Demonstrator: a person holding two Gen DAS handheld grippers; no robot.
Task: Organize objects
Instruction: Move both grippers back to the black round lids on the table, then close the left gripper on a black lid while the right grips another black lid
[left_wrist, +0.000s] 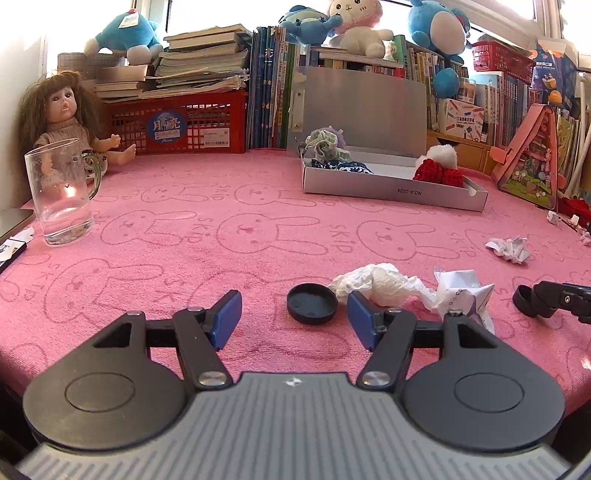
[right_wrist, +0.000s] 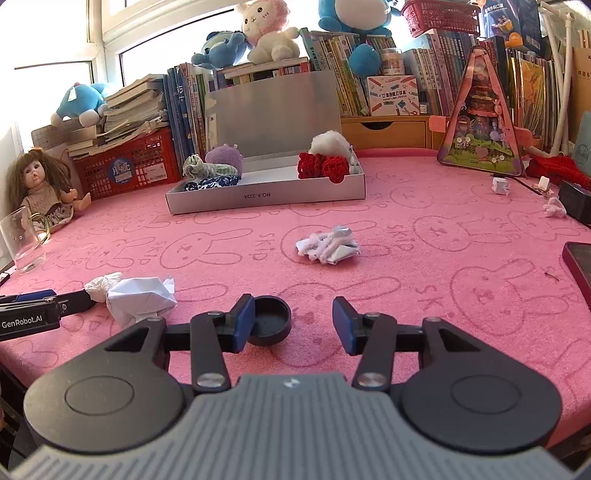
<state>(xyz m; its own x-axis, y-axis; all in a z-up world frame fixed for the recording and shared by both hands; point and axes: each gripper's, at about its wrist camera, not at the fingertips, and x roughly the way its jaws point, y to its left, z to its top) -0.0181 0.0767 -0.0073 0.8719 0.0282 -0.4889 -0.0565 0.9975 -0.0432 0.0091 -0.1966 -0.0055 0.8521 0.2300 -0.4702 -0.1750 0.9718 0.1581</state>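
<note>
On the far left of the worktop (left_wrist: 184, 229) stands a glass mug (left_wrist: 61, 192), empty, upright, well apart from the rest; it would be heavy, slick and breakable, best taken across the body rather than the handle.

Near the front edge the left gripper (left_wrist: 294, 318) rests low with its jaws released and nothing between the pads. Just ahead of the gap lies a cap (left_wrist: 312, 303), black, round and open side up. It looks light and stiff, with a thin rim: a pinch across its width or on one wall should hold, though smooth plastic may slip.

Beside the cap on the right lies a tissue (left_wrist: 380, 282), soft and weightless, touching a paper ball (left_wrist: 463, 295); either crushes under any grip, so anywhere will do.

In the right wrist view, the right gripper (right_wrist: 293, 322) has its left pad against or just beside the cap's wall, the other pad apart; its jaws are not yet clenched on it.

Farther right lies a second wad (right_wrist: 328, 245), alone mid-worktop. Behind it, the tray (right_wrist: 266, 199) with knitted things is a likely destination.
</note>
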